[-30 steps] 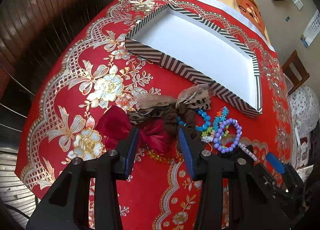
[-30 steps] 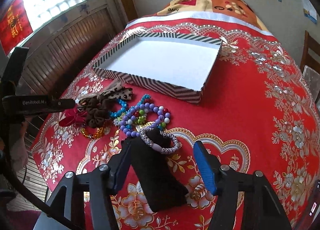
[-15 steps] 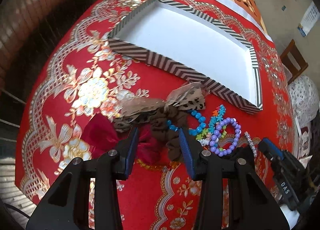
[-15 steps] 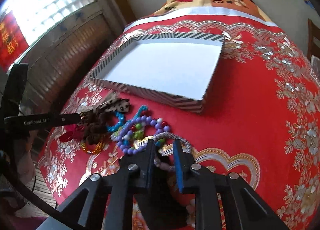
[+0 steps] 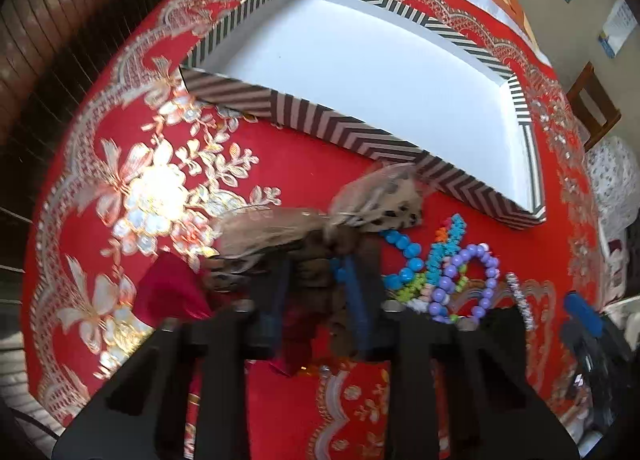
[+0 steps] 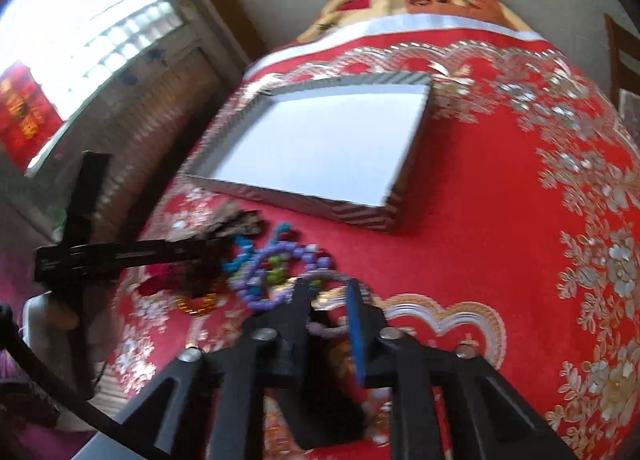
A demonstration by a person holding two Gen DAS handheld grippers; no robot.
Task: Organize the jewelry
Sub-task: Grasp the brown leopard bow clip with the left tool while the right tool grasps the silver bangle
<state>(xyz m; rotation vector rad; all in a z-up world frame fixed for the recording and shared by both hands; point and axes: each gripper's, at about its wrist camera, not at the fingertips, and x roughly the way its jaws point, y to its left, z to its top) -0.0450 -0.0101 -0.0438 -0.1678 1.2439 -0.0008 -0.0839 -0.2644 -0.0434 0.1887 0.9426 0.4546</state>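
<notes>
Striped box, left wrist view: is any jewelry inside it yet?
No. The striped box shows only its bare white floor; the bead bracelets lie outside on the red tablecloth.

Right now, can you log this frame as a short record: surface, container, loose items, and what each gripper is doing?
surface: red tablecloth
container: striped box, nothing inside
loose items: hair bows, purple beads, blue beads, silver bracelet, all piled on the cloth in front of the box
left gripper: closing on the brown bow, which sits between its fingers
right gripper: opening, silver bracelet between its fingers; contact unclear from blur
task state: nothing moved into the box yet
</notes>
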